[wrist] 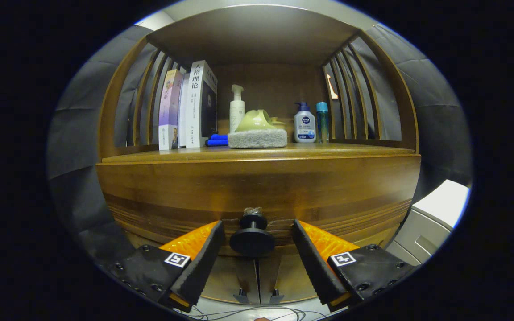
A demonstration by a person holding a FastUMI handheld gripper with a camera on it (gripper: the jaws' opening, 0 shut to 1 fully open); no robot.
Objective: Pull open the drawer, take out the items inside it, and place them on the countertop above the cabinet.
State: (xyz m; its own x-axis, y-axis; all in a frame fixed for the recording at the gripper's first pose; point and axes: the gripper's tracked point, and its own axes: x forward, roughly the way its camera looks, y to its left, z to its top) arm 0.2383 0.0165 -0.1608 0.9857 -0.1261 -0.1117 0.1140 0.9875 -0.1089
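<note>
Straddling the drawer knob [252, 236], the tool [253, 249] stands open, fingers either side untouched; the knob's stem points straight back toward it.

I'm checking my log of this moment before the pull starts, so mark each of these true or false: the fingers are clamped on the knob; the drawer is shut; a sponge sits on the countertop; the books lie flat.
1. The gripper is clamped on the knob. False: the fingers stand apart on either side of it, with gaps.
2. The drawer is shut. True.
3. A green-handled sponge sits on the countertop. True.
4. The books lie flat. False: they stand upright.
</note>
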